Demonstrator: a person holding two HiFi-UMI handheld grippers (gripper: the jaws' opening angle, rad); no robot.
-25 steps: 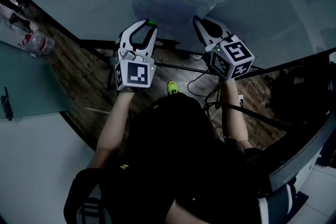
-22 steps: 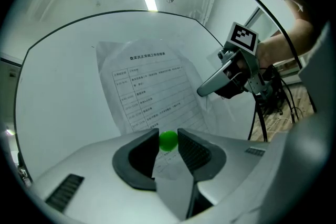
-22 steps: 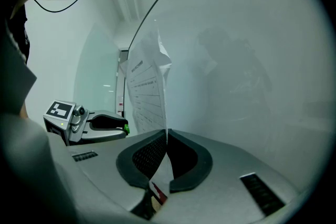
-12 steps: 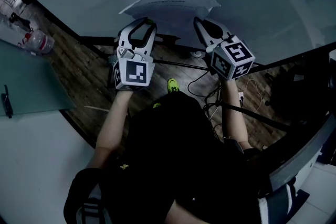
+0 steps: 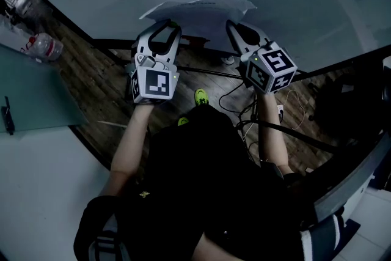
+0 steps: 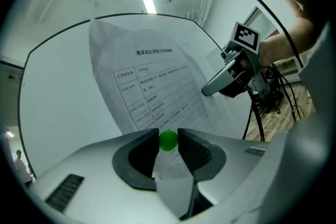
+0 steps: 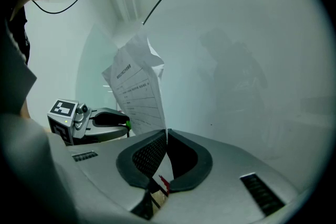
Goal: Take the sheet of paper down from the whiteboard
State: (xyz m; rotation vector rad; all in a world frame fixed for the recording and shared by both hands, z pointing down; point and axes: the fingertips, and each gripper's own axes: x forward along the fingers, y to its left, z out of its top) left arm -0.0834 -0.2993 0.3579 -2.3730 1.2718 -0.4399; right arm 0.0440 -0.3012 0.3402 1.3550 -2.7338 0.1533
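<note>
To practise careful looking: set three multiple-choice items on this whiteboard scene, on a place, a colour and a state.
1. The small ball sits: A between the jaws of the left gripper; B on the floor; C on a shelf.
2. Its colour: A red; B green; C blue.
3. The jaws of the right gripper are: A wide apart; B shut on the sheet of paper; C shut on a pen.
Key: A, pinched there in the left gripper view; B, plainly green; B, the jaws meet on the sheet's edge.
</note>
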